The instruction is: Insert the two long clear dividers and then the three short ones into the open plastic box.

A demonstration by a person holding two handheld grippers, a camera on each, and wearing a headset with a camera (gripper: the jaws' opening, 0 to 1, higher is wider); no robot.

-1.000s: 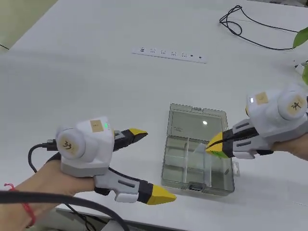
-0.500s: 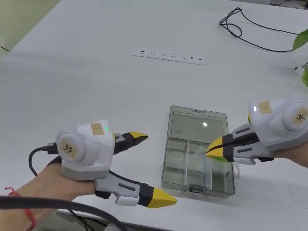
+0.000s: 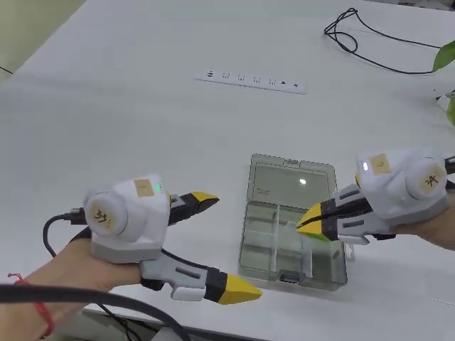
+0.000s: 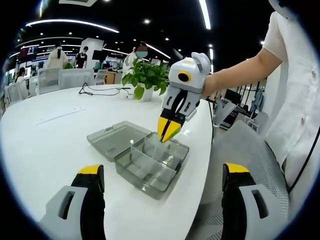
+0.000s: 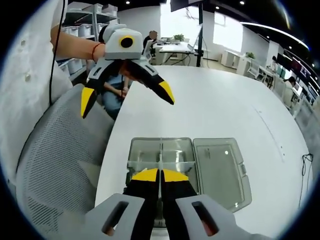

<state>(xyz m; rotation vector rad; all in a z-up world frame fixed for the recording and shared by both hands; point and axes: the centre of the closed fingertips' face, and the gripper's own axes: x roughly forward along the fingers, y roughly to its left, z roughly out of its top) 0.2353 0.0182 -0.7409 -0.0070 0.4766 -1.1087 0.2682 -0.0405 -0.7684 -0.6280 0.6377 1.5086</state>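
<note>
The open clear plastic box (image 3: 246, 245) lies near the table's front edge with its lid (image 3: 291, 181) folded flat behind it. Clear dividers stand inside it. My right gripper (image 3: 306, 225) hovers over the box's right half, shut on a thin clear divider (image 3: 292, 223) that hangs from its yellow tips. From the right gripper view the shut jaws (image 5: 160, 175) point down at the box (image 5: 145, 150), with the divider edge-on between them. My left gripper (image 3: 224, 244) stands open left of the box, holding nothing. In the left gripper view the right gripper (image 4: 167, 132) dips over the box (image 4: 131, 175).
A white power strip (image 3: 250, 80) lies further back on the table. A black cable (image 3: 370, 35) loops at the far right, beside green plant leaves (image 3: 446, 55). The table's front edge runs just below the box. A grey mesh chair (image 5: 55, 165) stands by the table.
My right gripper has moved left and slightly down with the divider, further over the box. The left gripper has hardly moved.
</note>
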